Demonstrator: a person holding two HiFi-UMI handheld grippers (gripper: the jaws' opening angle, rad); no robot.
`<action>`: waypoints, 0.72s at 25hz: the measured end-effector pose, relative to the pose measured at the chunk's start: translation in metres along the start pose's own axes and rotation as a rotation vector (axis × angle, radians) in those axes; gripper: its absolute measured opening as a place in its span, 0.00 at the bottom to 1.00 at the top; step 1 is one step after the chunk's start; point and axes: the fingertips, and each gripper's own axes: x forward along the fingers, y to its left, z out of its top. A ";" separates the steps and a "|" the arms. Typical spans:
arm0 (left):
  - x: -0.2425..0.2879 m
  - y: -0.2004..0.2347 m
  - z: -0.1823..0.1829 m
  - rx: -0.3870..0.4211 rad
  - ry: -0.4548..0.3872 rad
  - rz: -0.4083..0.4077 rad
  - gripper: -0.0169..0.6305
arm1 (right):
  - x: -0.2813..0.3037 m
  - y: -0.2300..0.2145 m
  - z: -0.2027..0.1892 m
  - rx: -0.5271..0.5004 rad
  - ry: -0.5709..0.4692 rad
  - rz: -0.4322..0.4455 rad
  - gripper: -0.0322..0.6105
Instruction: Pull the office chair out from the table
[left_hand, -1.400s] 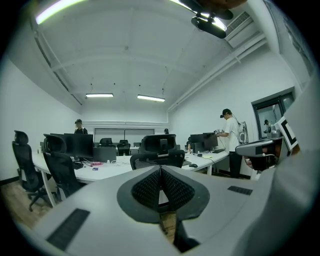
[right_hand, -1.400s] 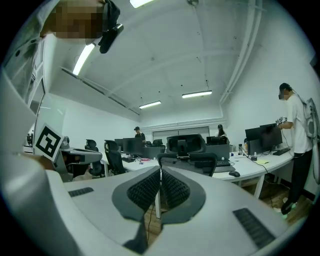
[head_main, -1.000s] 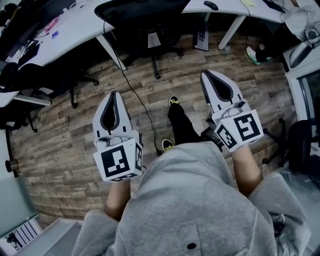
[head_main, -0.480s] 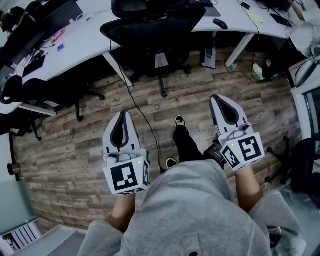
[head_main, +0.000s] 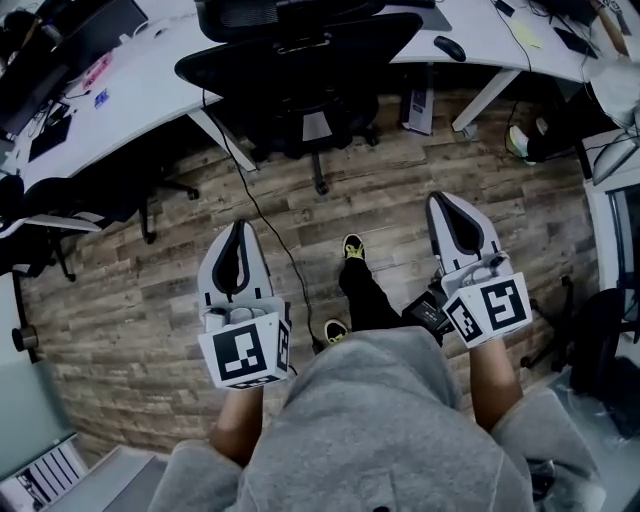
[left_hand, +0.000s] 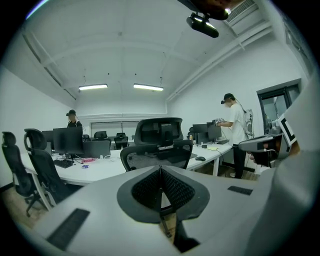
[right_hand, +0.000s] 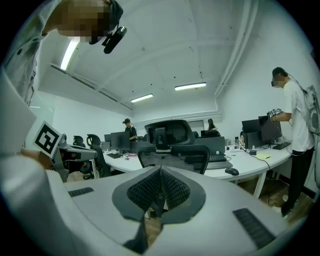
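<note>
A black mesh office chair (head_main: 300, 62) with a headrest stands pushed in under the white table (head_main: 150, 85), at the top of the head view. Both grippers are held out over the wooden floor, well short of the chair and touching nothing. My left gripper (head_main: 238, 226) is shut and empty, and so is my right gripper (head_main: 447, 198). In the left gripper view the chair (left_hand: 159, 146) stands straight ahead beyond the shut gripper (left_hand: 160, 171). The right gripper view shows the chair (right_hand: 172, 146) behind its shut gripper (right_hand: 160, 172) in the same way.
A black cable (head_main: 272, 222) runs across the floor between me and the chair. More black chairs (head_main: 70, 205) stand at the left. A mouse (head_main: 449, 47) lies on the table, a computer tower (head_main: 418, 98) below it. A person (right_hand: 299, 125) stands at the right desk.
Both grippers and I have moved forward toward the chair, which now looks larger and nearer in the head view. Both pairs of jaws stayed shut.
</note>
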 end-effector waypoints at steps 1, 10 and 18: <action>0.008 0.001 0.000 -0.002 0.008 0.001 0.05 | 0.007 -0.005 0.001 0.005 0.003 0.000 0.10; 0.071 0.004 0.017 0.014 0.045 0.025 0.05 | 0.063 -0.047 0.013 0.032 0.019 0.029 0.10; 0.110 0.005 0.035 0.032 0.061 0.057 0.05 | 0.095 -0.074 0.025 0.045 0.011 0.068 0.10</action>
